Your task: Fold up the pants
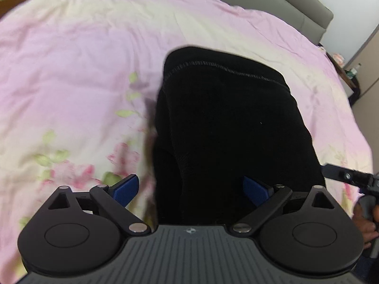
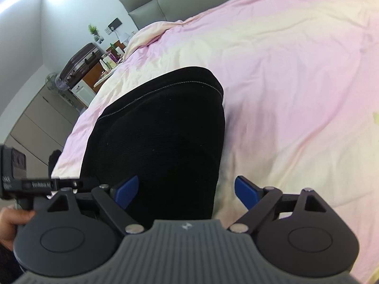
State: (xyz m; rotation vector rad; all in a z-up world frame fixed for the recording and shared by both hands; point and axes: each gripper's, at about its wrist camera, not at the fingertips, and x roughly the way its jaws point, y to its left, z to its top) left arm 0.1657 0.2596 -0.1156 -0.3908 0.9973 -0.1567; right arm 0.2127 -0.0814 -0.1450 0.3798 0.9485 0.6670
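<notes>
Near end of the black pants (image 1: 225,130) hidden behind left gripper (image 1: 190,190).

blurred lettering on left gripper (image 2: 40,185)

Left wrist view: looked down along its hand-held gripper (image 1: 190,190), close above the bed (image 1: 71,71).
Right wrist view: likewise close, angled down, headboard (image 2: 165,2) beyond.
Shared: black pants (image 1: 225,123) and pink bedcover.

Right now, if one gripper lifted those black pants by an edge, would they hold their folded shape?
Probably not. The black pants look soft and thick, with rounded folded edges, so they would likely droop and unfold. They lie on a soft pink duvet, so pushing may bunch both rather than slide them.
</notes>
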